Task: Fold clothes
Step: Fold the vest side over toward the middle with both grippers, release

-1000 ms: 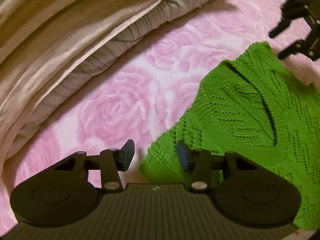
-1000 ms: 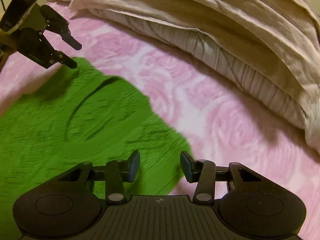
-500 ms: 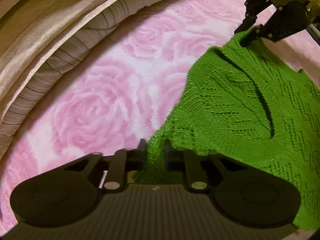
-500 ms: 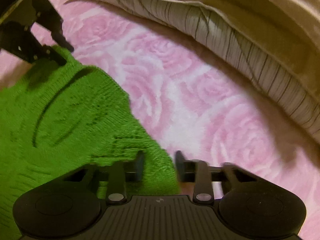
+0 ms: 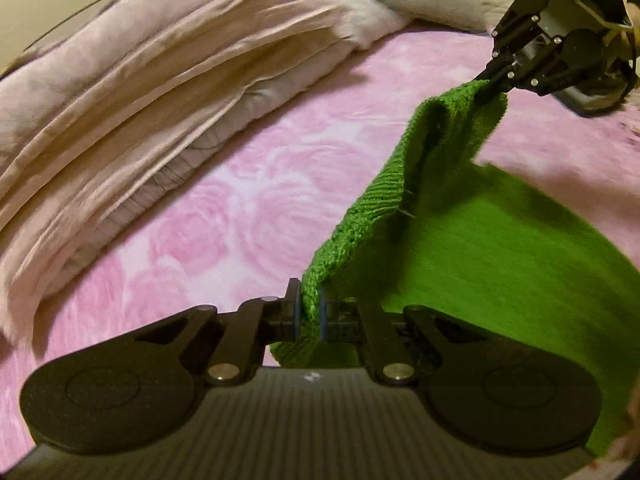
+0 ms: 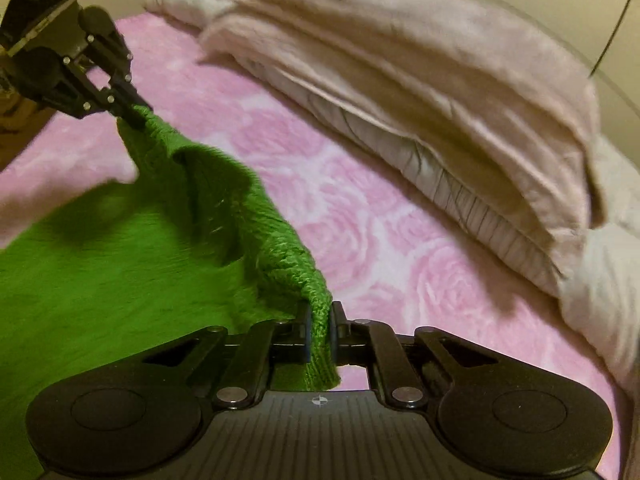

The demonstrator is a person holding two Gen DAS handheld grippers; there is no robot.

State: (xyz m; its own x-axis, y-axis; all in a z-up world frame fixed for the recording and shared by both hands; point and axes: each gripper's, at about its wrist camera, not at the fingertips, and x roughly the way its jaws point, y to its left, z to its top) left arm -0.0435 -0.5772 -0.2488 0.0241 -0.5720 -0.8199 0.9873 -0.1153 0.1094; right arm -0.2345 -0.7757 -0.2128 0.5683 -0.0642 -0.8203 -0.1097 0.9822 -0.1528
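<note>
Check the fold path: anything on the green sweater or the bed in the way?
Nothing visible. Left gripper and right gripper each pinch the sweater edge; its lower part is bare. The quilt lies apart across the pink blanket.

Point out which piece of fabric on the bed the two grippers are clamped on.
The green knit sweater: left gripper and right gripper each pinch its edge. The beige folded bedding and pink rose blanket lie untouched.

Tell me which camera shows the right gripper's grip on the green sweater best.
The right wrist view: the right gripper is close up, jaws shut on a fold of the green knit sweater. The left wrist view shows that gripper only far off at the top right, pinching the sweater's other corner.
</note>
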